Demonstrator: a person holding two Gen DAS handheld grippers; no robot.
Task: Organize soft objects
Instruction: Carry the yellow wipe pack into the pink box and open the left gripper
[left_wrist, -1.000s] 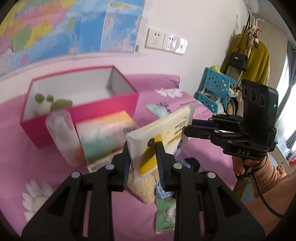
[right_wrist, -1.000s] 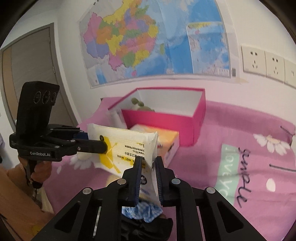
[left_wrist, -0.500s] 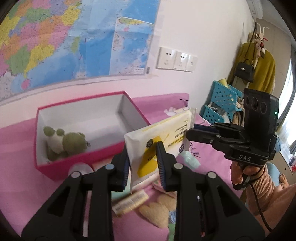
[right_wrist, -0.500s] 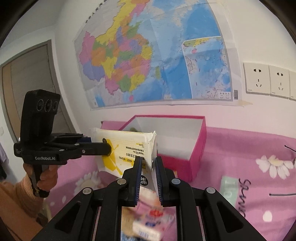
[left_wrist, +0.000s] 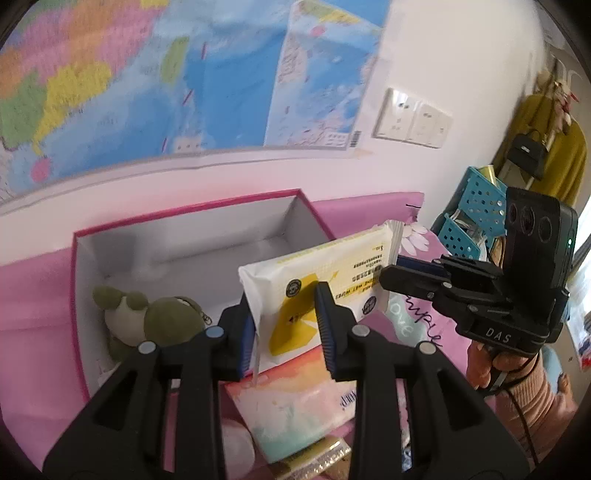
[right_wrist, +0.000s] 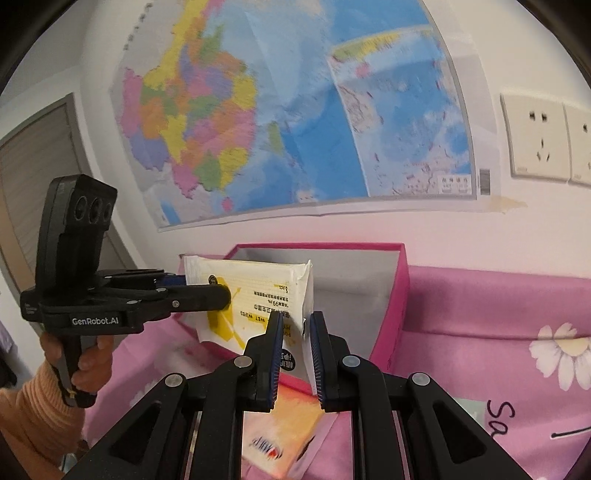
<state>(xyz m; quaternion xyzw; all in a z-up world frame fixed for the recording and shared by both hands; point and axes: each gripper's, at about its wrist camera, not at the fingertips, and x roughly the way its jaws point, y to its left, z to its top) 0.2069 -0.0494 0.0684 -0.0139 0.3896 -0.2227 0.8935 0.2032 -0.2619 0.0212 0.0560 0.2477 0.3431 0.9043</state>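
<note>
A white and yellow wet wipes pack is held in the air between both grippers, over the near wall of the pink box. My left gripper is shut on its left end. My right gripper is shut on its right end; it also shows in the left wrist view. The pack also shows in the right wrist view, with the left gripper on it. A green and white plush toy lies inside the box at its left end.
A pastel tissue pack lies on the pink flowered bedspread just in front of the box, with a small gold-wrapped item beside it. A blue basket stands at the right. A map and wall sockets are behind.
Both grippers have carried the wipes pack up and forward toward the pink box. The box now looks closer, and the pack hangs over its near wall.
</note>
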